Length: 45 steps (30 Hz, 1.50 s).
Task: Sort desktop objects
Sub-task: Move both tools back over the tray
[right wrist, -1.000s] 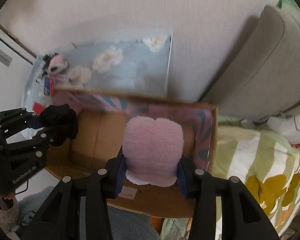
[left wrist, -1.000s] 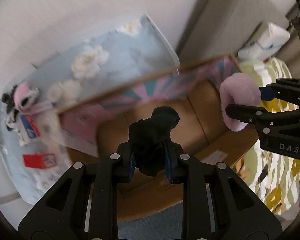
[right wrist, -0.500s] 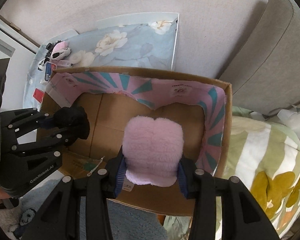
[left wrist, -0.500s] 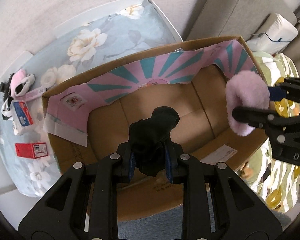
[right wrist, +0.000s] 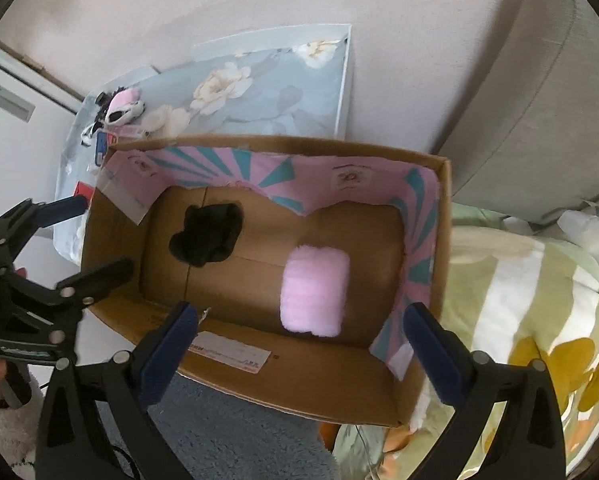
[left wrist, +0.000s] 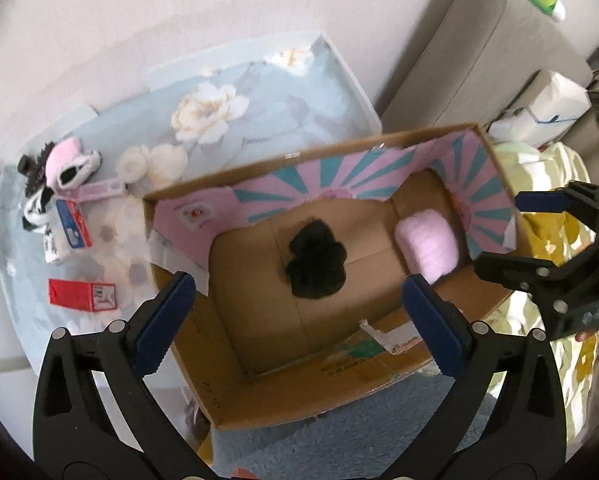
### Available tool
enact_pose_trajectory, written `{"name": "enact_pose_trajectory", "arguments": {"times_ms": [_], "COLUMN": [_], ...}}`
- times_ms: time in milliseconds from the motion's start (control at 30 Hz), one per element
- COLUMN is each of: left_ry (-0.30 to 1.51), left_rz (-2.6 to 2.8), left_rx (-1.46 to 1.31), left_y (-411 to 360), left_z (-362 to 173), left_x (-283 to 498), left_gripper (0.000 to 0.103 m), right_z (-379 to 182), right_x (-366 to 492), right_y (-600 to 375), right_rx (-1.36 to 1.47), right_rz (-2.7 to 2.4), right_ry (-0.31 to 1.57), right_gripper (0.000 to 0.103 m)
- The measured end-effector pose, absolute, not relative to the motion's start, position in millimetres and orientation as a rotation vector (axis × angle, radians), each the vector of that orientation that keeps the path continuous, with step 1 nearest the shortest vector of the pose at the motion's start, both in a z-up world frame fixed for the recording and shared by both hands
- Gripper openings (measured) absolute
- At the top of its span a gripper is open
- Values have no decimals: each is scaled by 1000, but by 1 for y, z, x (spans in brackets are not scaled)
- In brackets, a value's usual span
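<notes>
An open cardboard box [left wrist: 283, 396] [right wrist: 307, 392] with a pink and teal lining stands below both grippers. A black fabric bundle [left wrist: 316, 265] [right wrist: 207, 240] lies on its floor at the left. A fluffy pink pad [left wrist: 426, 249] [right wrist: 314, 289] lies on its floor at the right. My left gripper [left wrist: 299, 312] is open and empty above the box's near edge; it also shows in the right wrist view [right wrist: 87, 236]. My right gripper [right wrist: 299, 348] is open and empty above the box's right side; it also shows in the left wrist view [left wrist: 511, 232].
A floral blue mat [left wrist: 235, 92] [right wrist: 267, 84] lies behind the box with a pink and black plush toy [left wrist: 65, 162], a blue card pack [left wrist: 73, 225] and a red box [left wrist: 81, 295]. A grey cushion [right wrist: 531, 92] and a green patterned blanket [right wrist: 539, 292] are at the right.
Both grippers have opened. The black bundle and the pink pad have dropped from the jaws onto the box floor.
</notes>
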<state>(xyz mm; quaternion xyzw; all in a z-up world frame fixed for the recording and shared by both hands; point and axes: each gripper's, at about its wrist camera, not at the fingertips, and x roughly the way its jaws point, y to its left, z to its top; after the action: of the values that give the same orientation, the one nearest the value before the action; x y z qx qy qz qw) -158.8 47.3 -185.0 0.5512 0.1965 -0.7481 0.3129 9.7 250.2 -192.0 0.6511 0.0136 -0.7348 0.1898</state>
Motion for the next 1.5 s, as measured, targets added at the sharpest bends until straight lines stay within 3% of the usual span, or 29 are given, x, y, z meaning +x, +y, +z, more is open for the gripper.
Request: {"name": "enact_pose_trajectory", "arguments": {"times_ms": [433, 700, 1500], "left_ry": [542, 501, 617], "left_rz": [-2040, -1998, -1785], "left_rx": [1423, 1376, 1181], "left_y": [44, 28, -112], "left_z": [-160, -138, -90], "left_x": [-139, -119, 32], "left_gripper": [103, 103, 103], "right_z": [-188, -170, -155], "right_x": [10, 9, -32], "right_y": [244, 228, 65], "right_rx": [1907, 1831, 1723], "right_rz": [-2063, -2139, -2077], "right_ry": [-31, 47, 54], "right_gripper": [103, 103, 103]}}
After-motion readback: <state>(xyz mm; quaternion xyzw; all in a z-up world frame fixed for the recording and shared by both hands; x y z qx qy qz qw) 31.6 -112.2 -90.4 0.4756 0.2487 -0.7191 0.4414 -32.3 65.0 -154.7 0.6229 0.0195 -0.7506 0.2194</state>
